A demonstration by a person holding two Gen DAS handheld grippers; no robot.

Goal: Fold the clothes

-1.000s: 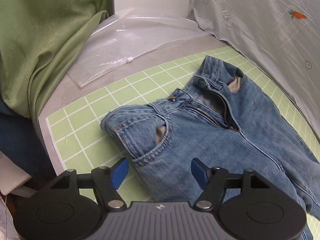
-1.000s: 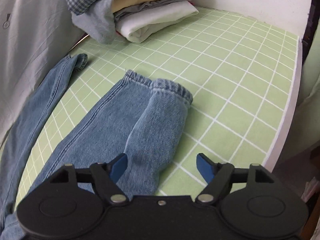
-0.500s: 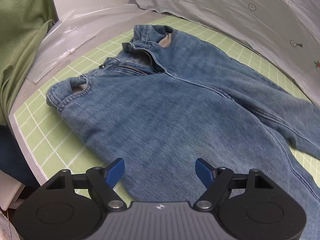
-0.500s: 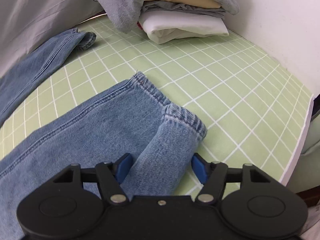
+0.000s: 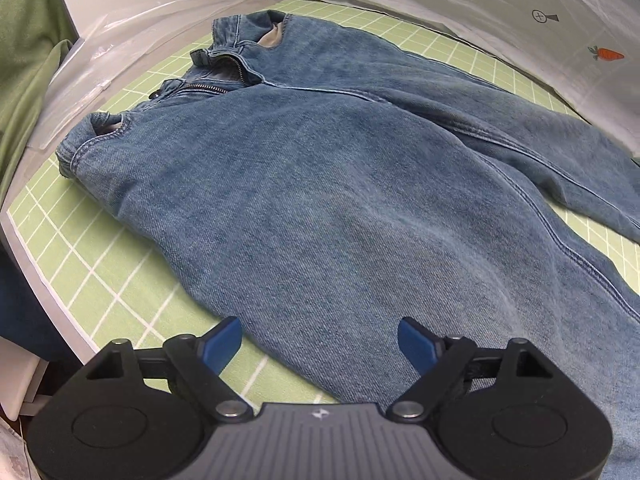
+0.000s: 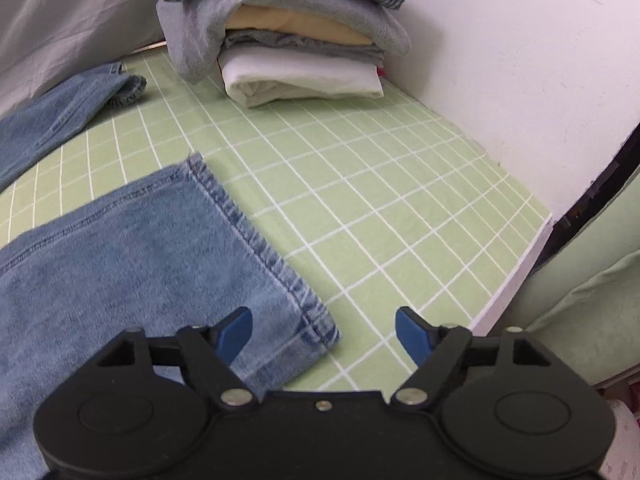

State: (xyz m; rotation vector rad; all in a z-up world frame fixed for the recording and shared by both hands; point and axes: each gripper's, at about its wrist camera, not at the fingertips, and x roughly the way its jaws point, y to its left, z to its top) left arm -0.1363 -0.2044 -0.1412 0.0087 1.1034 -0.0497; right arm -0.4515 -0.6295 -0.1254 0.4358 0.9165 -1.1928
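Two grippers are working over one pair of jeans (image 5: 340, 200) that is lying spread on the green grid mat (image 5: 100, 276). The left gripper (image 5: 320, 340) is hanging spread apart above the near thigh; the right gripper (image 6: 324, 334), equally wide, is hovering over the near leg hem (image 6: 256, 248). Farther back, one stack of five folded garments (image 6: 296, 40) is sitting.

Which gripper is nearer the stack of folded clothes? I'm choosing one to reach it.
Right. The right gripper faces the stack of folded clothes across the green mat; the left gripper is at the jeans' thigh.
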